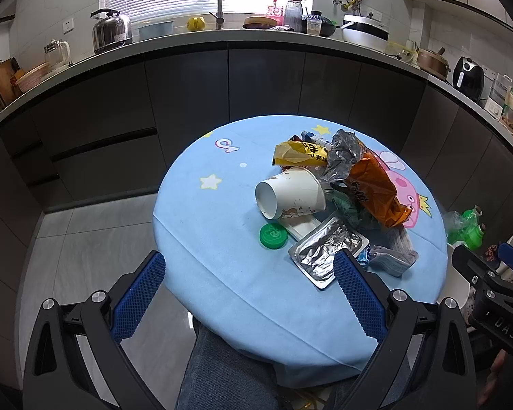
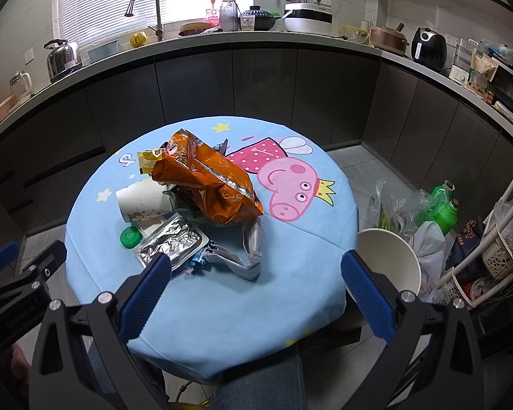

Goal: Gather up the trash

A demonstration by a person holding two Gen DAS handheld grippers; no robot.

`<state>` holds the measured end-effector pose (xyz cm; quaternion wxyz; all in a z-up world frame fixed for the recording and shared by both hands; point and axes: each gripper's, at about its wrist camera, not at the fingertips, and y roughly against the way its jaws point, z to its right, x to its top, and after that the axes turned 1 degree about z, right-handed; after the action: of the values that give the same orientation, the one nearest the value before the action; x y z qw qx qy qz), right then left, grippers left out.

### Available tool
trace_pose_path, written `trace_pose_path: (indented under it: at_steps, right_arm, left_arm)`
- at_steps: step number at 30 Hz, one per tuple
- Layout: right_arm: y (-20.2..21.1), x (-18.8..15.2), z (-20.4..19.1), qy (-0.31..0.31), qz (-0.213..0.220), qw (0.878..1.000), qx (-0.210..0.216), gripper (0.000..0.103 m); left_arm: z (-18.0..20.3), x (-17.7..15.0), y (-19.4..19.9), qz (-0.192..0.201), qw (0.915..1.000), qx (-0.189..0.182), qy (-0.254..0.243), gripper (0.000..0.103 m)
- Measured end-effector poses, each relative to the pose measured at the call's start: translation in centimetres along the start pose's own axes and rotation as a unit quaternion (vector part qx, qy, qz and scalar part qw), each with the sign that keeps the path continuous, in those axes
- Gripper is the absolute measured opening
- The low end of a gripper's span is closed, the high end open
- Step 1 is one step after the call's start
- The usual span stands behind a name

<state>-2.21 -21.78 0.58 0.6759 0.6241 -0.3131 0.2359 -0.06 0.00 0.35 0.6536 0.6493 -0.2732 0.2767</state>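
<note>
**A:** Nearest the lenses, what do your fingers show?

**B:** My left gripper (image 1: 249, 268) is spread wide and holds nothing; it hangs over the near rim of the round table (image 1: 201, 273). My right gripper (image 2: 255, 266) is equally wide and empty, with the table's near edge between its fingers. My knee shows under the cloth.

**A:** And the trash?

**B:** All of it is heaped on the table's left-centre. Closest lies a foil tray (image 2: 171, 244), its corner just behind my right gripper's left finger (image 2: 147, 294). Beside it sit a green cap (image 2: 130, 236) and a crumpled striped wrapper (image 2: 246, 259). Behind them a paper cup (image 2: 143, 203) lies on its side, partly under an orange snack bag (image 2: 205, 181); a yellow packet (image 1: 299, 153) and a silvery bag (image 1: 343, 155) are farthest.

**A:** What could fail from here?

**B:** Four risks, in my judgement. The foil tray is thin and flat, so fingertips may slide over it or crush it rather than lift it. The cup, being on its side, can roll toward the left rim if nudged. The cap is low and small; a wide closing stroke may flick it off the edge to the floor. The orange bag overlaps its neighbours, so pulling it may drag the cup or packet along.

**A:** And the destination?

**B:** A white bowl-like bin (image 2: 390, 259) stands just past the table's right edge, among plastic bags and green bottles (image 2: 443, 212). A light wrapper released too high may drift and miss it.
</note>
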Motion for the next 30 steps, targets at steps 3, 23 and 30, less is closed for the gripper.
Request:
trace_pose_path:
  at_steps: [3,23,30]
  right_arm:
    - [-0.05,-0.02,0.09,-0.001,-0.001,1.0,0.001,0.1]
    - [-0.06,-0.01,0.1,-0.001,-0.001,1.0,0.001,0.1]
    - [-0.05,-0.01,0.11,-0.002,-0.001,1.0,0.001,0.1]
  left_arm:
    - [0.11,0.17,0.25,0.001,1.0,-0.001,-0.001,0.094]
    - [0.14,0.1,0.41,0.004,1.0,-0.004,-0.001,0.094]
    - [0.14,0.03,0.34,0.004,1.0,-0.004,-0.001,0.094]
